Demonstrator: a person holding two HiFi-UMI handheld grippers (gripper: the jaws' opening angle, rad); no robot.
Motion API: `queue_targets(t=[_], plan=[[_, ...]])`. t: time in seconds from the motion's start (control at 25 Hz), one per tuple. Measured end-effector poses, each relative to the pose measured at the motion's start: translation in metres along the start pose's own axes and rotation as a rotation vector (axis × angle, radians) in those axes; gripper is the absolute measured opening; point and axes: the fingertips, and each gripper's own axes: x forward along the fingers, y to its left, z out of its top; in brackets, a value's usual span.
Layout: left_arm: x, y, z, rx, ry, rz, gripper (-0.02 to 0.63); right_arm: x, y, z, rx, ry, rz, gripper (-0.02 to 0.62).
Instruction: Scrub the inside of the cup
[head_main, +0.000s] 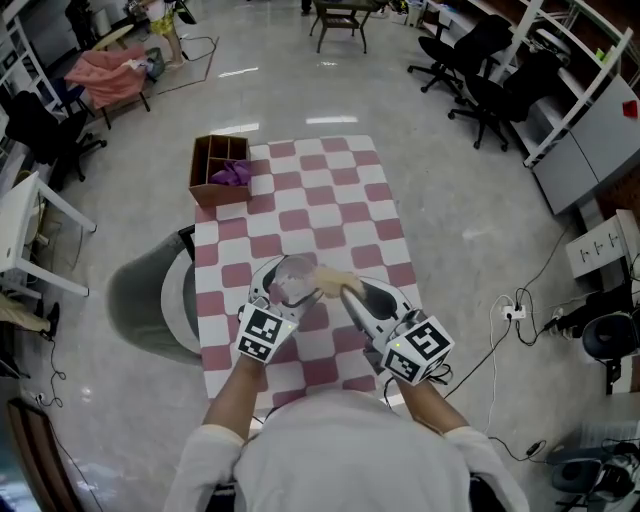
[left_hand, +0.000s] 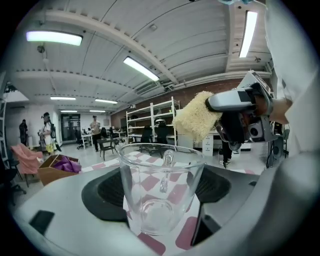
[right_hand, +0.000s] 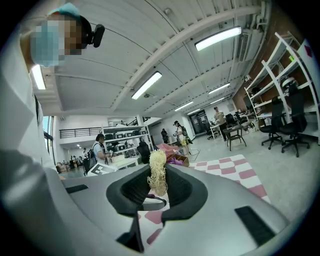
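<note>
A clear glass cup (left_hand: 160, 187) with a handle on its far side is clamped between the jaws of my left gripper (head_main: 281, 300), lifted above the checkered table (head_main: 330, 215); it also shows as the glass cup (head_main: 292, 280) in the head view. My right gripper (head_main: 346, 291) is shut on a yellow sponge (right_hand: 157, 172), which sticks up thin and edge-on between its jaws. In the left gripper view the sponge (left_hand: 196, 116) hangs just above and behind the cup's right rim, outside the cup. The head view shows the sponge (head_main: 333, 280) beside the cup's mouth.
A brown partitioned wooden box (head_main: 220, 170) with a purple cloth (head_main: 233, 174) stands at the table's far left corner. A grey chair (head_main: 150, 300) sits left of the table. Office chairs (head_main: 480, 75) and shelving (head_main: 575, 70) stand at the far right; cables (head_main: 520, 310) lie on the floor.
</note>
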Motion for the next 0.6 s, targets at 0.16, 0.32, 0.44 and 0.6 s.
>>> queue_targets(t=[0.16,0.32,0.44,0.6], plan=[[0.01,0.011,-0.01,-0.033,-0.006,-0.004,0.379,-0.002,-0.012,-0.005,0.021,0.012,-0.044,0.084],[0.021,0.021,-0.021,-0.054,-0.011,-0.013,0.379,-0.001,-0.02,-0.016,0.052,0.035,-0.072,0.084],[0.03,0.03,-0.033,-0.087,-0.019,-0.013,0.379,0.003,-0.023,-0.025,0.052,0.061,-0.089,0.084],[0.038,0.04,-0.043,-0.11,-0.02,-0.012,0.379,0.006,-0.026,-0.033,0.066,0.084,-0.108,0.084]])
